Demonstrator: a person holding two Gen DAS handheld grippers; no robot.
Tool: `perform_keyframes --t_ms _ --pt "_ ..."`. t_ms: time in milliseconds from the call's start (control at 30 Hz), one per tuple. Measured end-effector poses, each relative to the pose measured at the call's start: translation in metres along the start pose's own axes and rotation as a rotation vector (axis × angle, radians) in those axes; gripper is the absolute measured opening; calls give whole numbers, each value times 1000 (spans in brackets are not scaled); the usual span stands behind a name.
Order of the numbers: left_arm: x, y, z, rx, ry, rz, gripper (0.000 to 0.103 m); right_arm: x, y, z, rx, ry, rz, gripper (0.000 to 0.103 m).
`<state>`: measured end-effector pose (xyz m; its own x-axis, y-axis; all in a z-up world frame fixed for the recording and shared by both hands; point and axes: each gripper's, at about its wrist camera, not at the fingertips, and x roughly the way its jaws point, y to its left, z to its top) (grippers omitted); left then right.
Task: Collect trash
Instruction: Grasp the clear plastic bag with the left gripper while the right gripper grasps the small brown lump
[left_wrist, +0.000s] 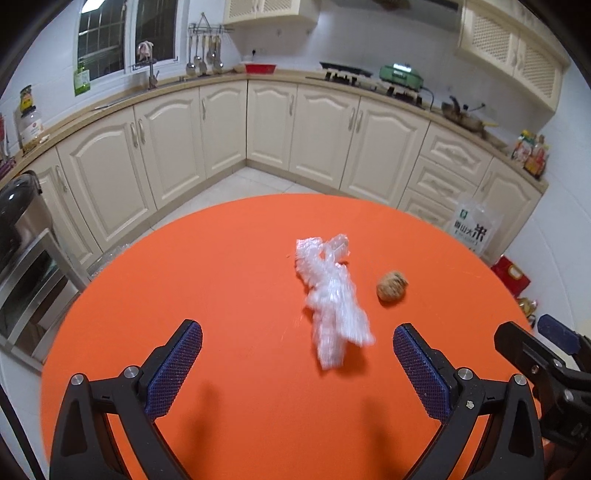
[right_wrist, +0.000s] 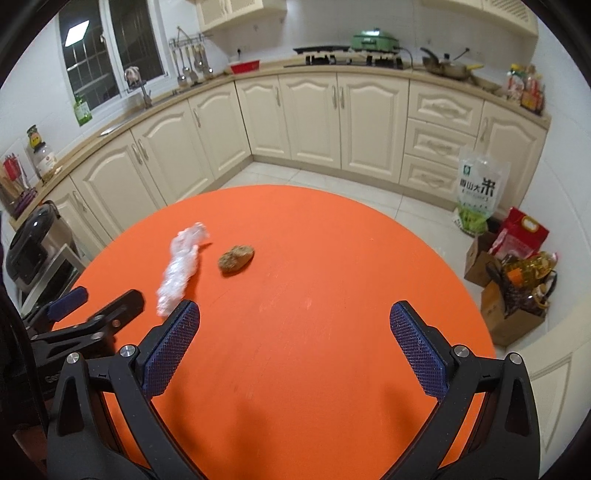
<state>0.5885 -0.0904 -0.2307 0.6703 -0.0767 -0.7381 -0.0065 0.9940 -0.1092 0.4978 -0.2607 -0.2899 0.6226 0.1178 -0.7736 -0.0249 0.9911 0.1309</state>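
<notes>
Collection is not yet starting. The left gripper (left_wrist: 297, 365) is hovering spread wide and empty before the crumpled plastic wrap (left_wrist: 330, 301), which is lying on the orange table (left_wrist: 221, 258). Just right, a brown lump (left_wrist: 391, 287) is waiting. The right gripper (right_wrist: 294, 345) is gaping, carrying nothing.

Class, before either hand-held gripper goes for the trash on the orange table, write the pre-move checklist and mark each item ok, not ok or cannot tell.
1. Left hand-held gripper open and empty: ok.
2. Right hand-held gripper open and empty: ok.
3. Crumpled plastic wrap ahead of the left fingers, nothing on it: ok.
4. Brown lump apart from the wrap: ok.
5. Orange table free of obstacles near both pieces: ok.
6. Trash bin in view: not ok, none seen.
</notes>
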Motion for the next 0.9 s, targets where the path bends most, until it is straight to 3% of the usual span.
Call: perform_keyframes --t_ms 167,333,433,500,600,633,700,833,900 --pt "60 -17 40 17 48 64 95 37 5 11 -12 43 27 103" --pt "101 -30 64 34 72 81 85 62 10 19 -15 73 55 98" --pt "110 -35 74 30 53 68 67 74 15 23 -12 94 77 95" --pt "116 -32 81 28 40 64 42 81 18 26 -11 102 87 94" --pt "121 -18 79 2 37 48 18 91 29 28 -25 120 103 91" --pt "119 -13 74 -11 40 48 16 94 32 28 -30 125 103 90" --pt "120 -2 75 -26 29 50 14 100 39 28 -43 134 99 79" --pt "106 12 57 -51 14 43 11 103 57 24 -117 109 6 66" --pt "103 17 55 -63 4 31 10 101 64 21 -151 96 -29 47"
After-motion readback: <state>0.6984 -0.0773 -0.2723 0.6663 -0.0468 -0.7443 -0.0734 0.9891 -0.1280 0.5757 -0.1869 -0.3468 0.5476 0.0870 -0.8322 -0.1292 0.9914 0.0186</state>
